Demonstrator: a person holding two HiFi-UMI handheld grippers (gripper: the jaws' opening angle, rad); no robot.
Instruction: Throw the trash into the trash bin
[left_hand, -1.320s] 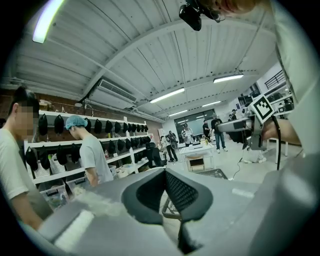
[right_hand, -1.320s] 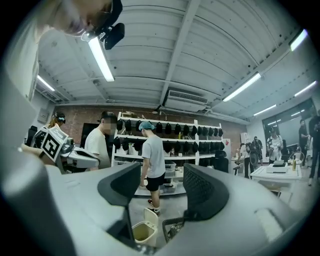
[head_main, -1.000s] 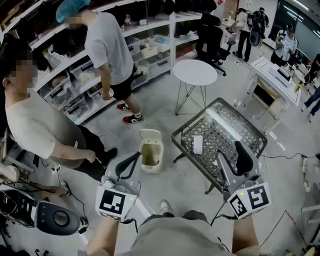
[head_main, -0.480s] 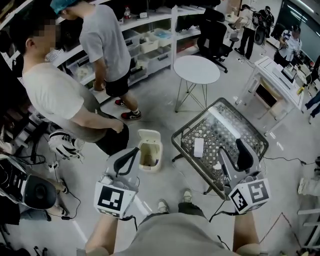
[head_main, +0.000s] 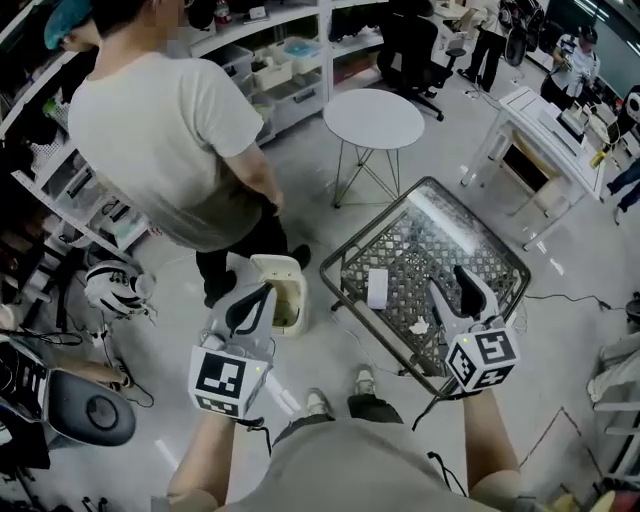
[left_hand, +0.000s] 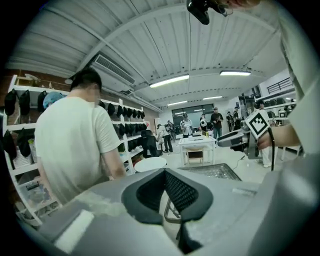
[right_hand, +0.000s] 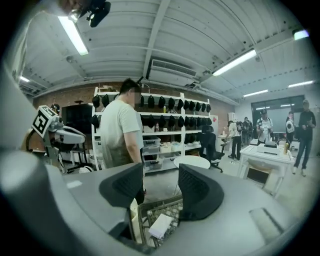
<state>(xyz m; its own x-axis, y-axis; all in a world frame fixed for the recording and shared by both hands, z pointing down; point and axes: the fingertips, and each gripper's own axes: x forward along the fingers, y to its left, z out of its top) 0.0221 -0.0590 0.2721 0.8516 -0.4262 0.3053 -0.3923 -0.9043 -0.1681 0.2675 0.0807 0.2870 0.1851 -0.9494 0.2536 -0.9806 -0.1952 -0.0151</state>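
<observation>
On the square wire-mesh table (head_main: 445, 250) lies flat, white, rectangular trash (head_main: 377, 288).

Indoors, bright and even. Light comes from ceiling tubes (right_hand: 75, 35) overhead, which burn out to white in both gripper views. The pale floor (head_main: 300, 190) bounces the light; shadows are soft and short. White glare strip along the far side of the counter (head_main: 440, 215). Gripper views: strong fisheye, black corners, straight lines bowed. Left tongs (left_hand: 165, 175) and right tongs (right_hand: 160, 175) sit close to the lens, their grey bodies soft. Head view is sharp in the centre and bent at the edges.
</observation>
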